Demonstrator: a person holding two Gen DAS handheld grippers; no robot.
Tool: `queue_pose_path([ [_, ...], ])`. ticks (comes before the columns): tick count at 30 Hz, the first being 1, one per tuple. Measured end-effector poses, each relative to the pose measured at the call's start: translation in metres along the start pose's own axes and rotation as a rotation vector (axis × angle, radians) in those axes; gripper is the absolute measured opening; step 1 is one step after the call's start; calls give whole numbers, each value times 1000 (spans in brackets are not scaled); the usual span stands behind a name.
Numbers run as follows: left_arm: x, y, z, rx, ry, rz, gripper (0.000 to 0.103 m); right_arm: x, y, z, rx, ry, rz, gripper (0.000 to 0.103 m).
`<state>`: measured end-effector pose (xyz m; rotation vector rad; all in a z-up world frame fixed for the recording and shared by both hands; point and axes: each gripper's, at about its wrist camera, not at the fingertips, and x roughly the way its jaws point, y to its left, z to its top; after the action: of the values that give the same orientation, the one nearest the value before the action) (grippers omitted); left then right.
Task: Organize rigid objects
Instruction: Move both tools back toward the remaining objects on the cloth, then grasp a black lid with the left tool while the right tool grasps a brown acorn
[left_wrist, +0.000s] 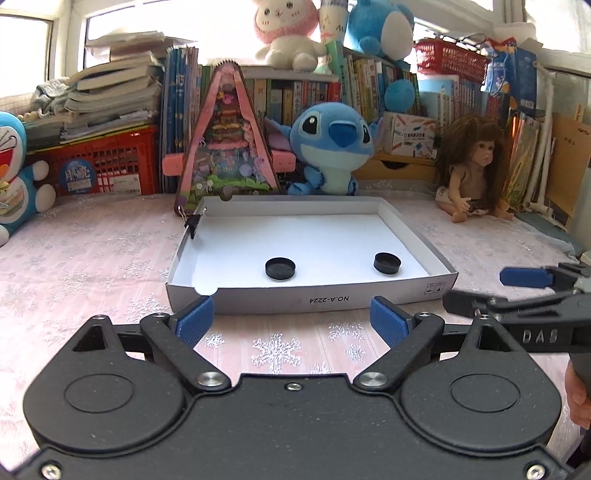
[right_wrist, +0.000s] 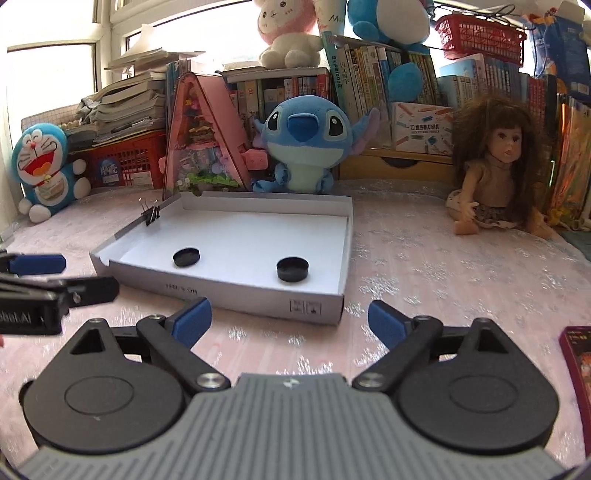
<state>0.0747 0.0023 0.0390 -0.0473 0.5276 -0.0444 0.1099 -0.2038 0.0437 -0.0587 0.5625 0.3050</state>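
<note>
A shallow white cardboard box lid (left_wrist: 317, 295) (right_wrist: 258, 301) lies on the pink tablecloth. Two round black caps rest inside it, one to the left (left_wrist: 280, 268) (right_wrist: 186, 257) and one to the right (left_wrist: 387, 262) (right_wrist: 292, 270). A black binder clip (left_wrist: 192, 224) (right_wrist: 151, 216) grips the lid's left wall. My left gripper (left_wrist: 293, 319) hovers just in front of the lid's near wall, open, nothing between its blue pads. My right gripper (right_wrist: 290, 319) stands in front of the lid's near right corner, open and empty as well. Each gripper shows at the edge of the other's view.
Behind the lid stand a pink triangular toy house (left_wrist: 227, 140), a blue plush (left_wrist: 332, 147), a doll (left_wrist: 472, 166) at the right, a blue cat plush (right_wrist: 44, 170) at the left, red crates and rows of books. A dark red book edge (right_wrist: 578, 369) lies at the near right.
</note>
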Motion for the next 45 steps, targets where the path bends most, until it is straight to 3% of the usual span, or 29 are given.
queue_pose_path([
  [10, -29, 9, -38, 25, -22, -19, 92, -30, 1, -37, -24, -38, -29, 96],
  [18, -43, 17, -66, 35, -38, 27, 90, -45, 8, -54, -81, -46, 3, 96],
  [28, -64, 21, -87, 50, -32, 4, 87, -55, 5, -71, -66, -14, 12, 96],
  [45, -61, 20, -101, 19, 40, 6, 65, -52, 5, -84, -53, 44, 7, 96],
])
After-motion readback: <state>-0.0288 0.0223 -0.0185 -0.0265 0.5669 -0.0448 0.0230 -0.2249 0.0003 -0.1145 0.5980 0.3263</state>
